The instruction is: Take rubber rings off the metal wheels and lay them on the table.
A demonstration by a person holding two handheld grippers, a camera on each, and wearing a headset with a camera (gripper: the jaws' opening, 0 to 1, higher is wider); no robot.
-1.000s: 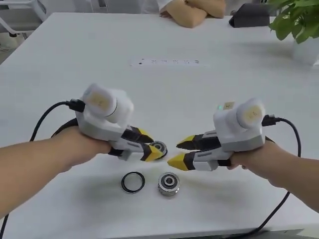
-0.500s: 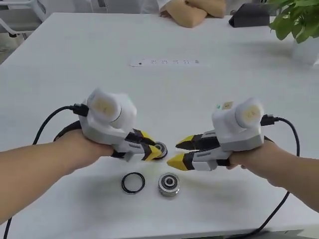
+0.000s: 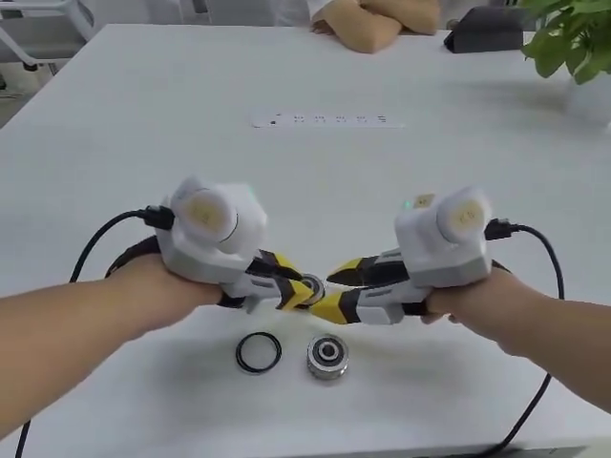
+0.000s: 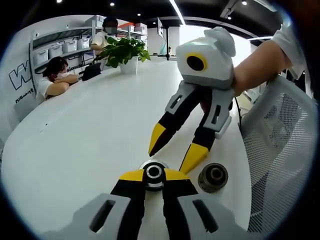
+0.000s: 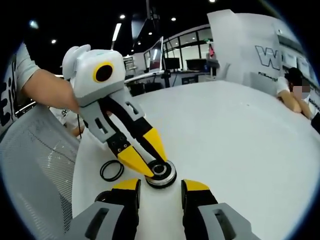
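Note:
My left gripper (image 3: 302,291) is shut on a small metal wheel (image 3: 308,284) and holds it just above the table. In the left gripper view the wheel (image 4: 153,170) sits clamped between the yellow jaw tips. My right gripper (image 3: 325,289) is open, its tips close on either side of that wheel. From the right gripper view the wheel (image 5: 161,173) lies just ahead of my open right gripper (image 5: 161,186). A loose black rubber ring (image 3: 258,352) lies on the table, and a bare metal wheel (image 3: 327,355) stands beside it.
The white table (image 3: 315,181) stretches far ahead, with a flush socket strip (image 3: 325,119) in its middle. A person's folded arms (image 3: 372,24) rest on the far edge, next to a dark box (image 3: 487,29) and a potted plant (image 3: 573,38). Cables trail from both grippers.
My right gripper has moved left, and its open jaws now reach the wheel held by the left gripper. The ring and bare wheel on the table have not moved.

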